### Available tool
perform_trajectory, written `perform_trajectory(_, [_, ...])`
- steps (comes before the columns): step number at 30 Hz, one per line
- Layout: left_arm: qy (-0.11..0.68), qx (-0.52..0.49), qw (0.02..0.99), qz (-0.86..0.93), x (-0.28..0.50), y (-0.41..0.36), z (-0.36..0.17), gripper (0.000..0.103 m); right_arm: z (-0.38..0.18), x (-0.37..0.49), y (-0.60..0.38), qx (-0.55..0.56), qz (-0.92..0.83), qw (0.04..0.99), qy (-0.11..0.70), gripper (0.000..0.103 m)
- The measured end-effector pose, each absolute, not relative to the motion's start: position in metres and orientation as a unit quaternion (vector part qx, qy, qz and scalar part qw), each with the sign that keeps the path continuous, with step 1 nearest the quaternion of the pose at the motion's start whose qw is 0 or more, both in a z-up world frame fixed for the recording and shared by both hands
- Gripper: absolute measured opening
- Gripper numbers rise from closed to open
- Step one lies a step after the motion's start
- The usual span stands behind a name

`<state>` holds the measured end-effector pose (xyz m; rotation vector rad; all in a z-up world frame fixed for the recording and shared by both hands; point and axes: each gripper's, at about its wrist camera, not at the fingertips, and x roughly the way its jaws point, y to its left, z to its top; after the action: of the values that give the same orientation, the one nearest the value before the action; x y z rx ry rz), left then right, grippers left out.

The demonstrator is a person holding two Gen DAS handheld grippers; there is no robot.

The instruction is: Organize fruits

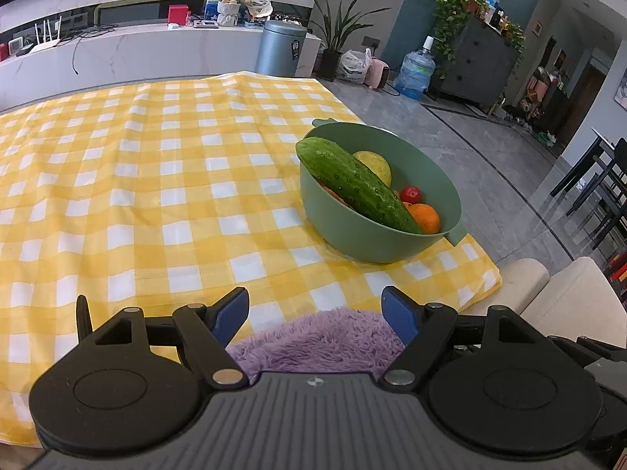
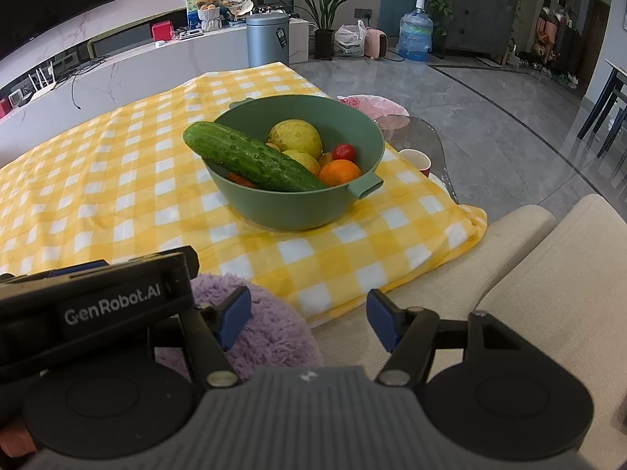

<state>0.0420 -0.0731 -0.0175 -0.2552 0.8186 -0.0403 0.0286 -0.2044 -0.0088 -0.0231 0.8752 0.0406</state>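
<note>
Our left gripper (image 1: 315, 315) has its blue-padded fingers (image 1: 231, 315) spread wide with nothing between them; beneath the gap lies a fluffy purple cushion (image 1: 317, 338) at the near edge of the yellow checked cloth (image 1: 137, 180). Our right gripper (image 2: 309, 317) is likewise spread wide and empty, its left pad (image 2: 235, 315) over the same purple cushion (image 2: 266, 333) and its right pad over a cream sofa arm (image 2: 509, 274). In the right wrist view the black body of the left gripper (image 2: 98, 301) sits just beside ours on the left.

Ahead of both pairs of fingers, well apart from them, the green bowl (image 1: 376, 243) stands on the cloth near its right-hand corner. From the left wrist view it lies forward and to the right of the fingers; from the right wrist view the bowl (image 2: 290, 207) lies almost straight ahead, slightly left.

In the bowl a cucumber (image 2: 250, 160) rests slantwise, one end poking out over the far-left rim, the other down near the orange (image 2: 339, 172). Behind it we see two yellow-green fruits (image 2: 296, 137), and a small red tomato (image 2: 344, 152) just beyond the orange.

Further out stand a grey bin (image 2: 268, 39), a water jug (image 2: 415, 35) and a potted plant (image 2: 325, 11).
</note>
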Motion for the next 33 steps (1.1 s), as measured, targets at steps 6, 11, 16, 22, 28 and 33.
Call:
perform_trajectory(6, [0.399, -0.122, 0.908, -0.020, 0.0419, -0.0735, -0.0170, 0.090, -0.0089, 0.0287, -0.2045, -0.010, 0.020, 0.906, 0.424, 0.063])
perform_trajectory(11, [0.396, -0.123, 0.910, -0.019, 0.0415, -0.0727, -0.0171, 0.090, -0.0089, 0.0287, -0.2045, -0.010, 0.019, 0.905, 0.424, 0.063])
perform_trajectory(16, [0.396, -0.122, 0.910, -0.019, 0.0409, -0.0725, -0.0166, 0.090, -0.0089, 0.0287, -0.2042, -0.010, 0.019, 0.905, 0.424, 0.063])
perform_trajectory(22, [0.396, -0.123, 0.910, -0.020, 0.0407, -0.0728, -0.0168, 0.090, -0.0088, 0.0286, -0.2042, -0.010, 0.018, 0.905, 0.424, 0.063])
perform_trajectory(28, [0.399, -0.122, 0.908, -0.021, 0.0404, -0.0714, -0.0163, 0.090, -0.0085, 0.0287, -0.2041, -0.010, 0.018, 0.906, 0.424, 0.063])
perform_trajectory(33, [0.396, -0.121, 0.910, -0.019, 0.0400, -0.0708, -0.0159, 0.090, -0.0084, 0.0290, -0.2038, -0.010, 0.018, 0.906, 0.424, 0.063])
